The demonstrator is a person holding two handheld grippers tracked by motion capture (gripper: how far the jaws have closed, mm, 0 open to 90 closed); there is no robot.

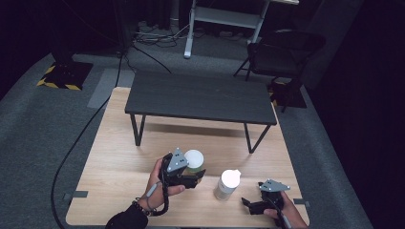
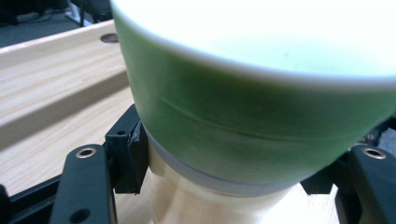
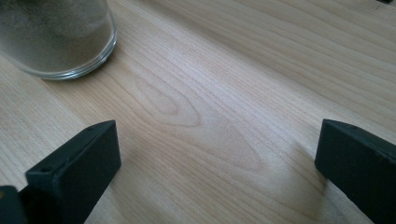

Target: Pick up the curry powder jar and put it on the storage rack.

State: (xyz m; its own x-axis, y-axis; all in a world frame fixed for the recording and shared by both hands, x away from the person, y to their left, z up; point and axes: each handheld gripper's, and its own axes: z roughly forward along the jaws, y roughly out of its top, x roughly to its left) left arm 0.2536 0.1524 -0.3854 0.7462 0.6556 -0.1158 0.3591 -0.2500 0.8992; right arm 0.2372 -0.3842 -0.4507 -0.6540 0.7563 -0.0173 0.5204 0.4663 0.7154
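My left gripper (image 1: 195, 175) is shut on a container with a green cap (image 1: 194, 160) and a white top, held near the middle of the front half of the wooden table (image 1: 119, 143). In the left gripper view its black pads (image 2: 130, 156) press just under the green cap (image 2: 243, 116), on the pale body. A glass jar with a white lid (image 1: 227, 183) stands to the right of it. My right gripper (image 1: 249, 206) rests low at the front right, open (image 3: 217, 154), with bare wood between its jaws. The glass jar's base (image 3: 60, 42) is at that view's upper left.
A low dark bench (image 1: 200, 98) stands across the back half of the table. Behind the table, on the grey carpet, are a dark folding chair (image 1: 282, 52) and a white desk frame (image 1: 224, 19). A cable runs along the floor at the left.
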